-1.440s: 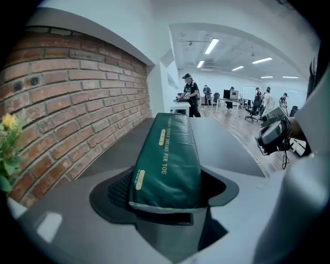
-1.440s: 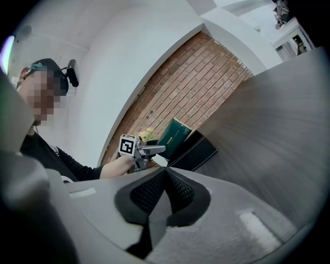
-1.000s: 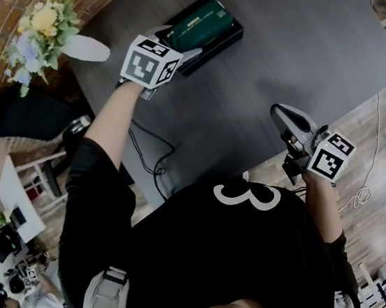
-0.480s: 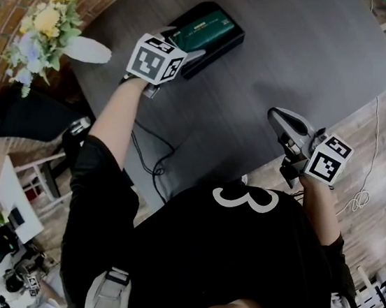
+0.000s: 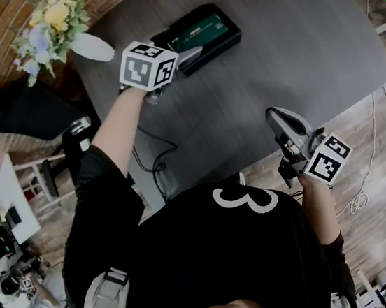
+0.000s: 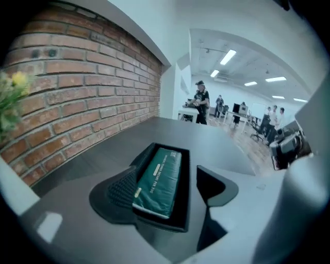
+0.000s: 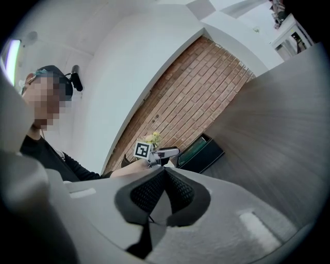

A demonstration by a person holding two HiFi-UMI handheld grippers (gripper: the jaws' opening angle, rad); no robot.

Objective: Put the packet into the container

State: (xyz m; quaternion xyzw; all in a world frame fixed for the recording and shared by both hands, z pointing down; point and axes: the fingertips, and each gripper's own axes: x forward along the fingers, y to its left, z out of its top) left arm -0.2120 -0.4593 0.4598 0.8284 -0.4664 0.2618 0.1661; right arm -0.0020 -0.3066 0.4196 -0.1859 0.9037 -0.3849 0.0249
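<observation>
The green packet (image 5: 202, 31) lies flat inside the black container (image 5: 224, 48) at the far left of the dark table. My left gripper (image 5: 184, 57) is just short of the container's near end, and its jaws point at it. In the left gripper view the left gripper (image 6: 165, 178) is open; its pads frame the near end of the packet (image 6: 157, 180) in the container (image 6: 184, 196) without pressing on it. My right gripper (image 5: 272, 114) hangs over the table's near edge, shut on nothing, with its pads meeting in the right gripper view (image 7: 163, 172).
A white vase with flowers (image 5: 51, 25) stands left of the container, by the brick wall. The grey table (image 5: 298, 51) stretches to the right. Cables lie on the floor (image 5: 150, 155) below the table's edge. People stand far off in the room (image 6: 201, 100).
My left gripper has drawn back from over the container toward me, leaving the packet lying in it. The right gripper has barely moved.
</observation>
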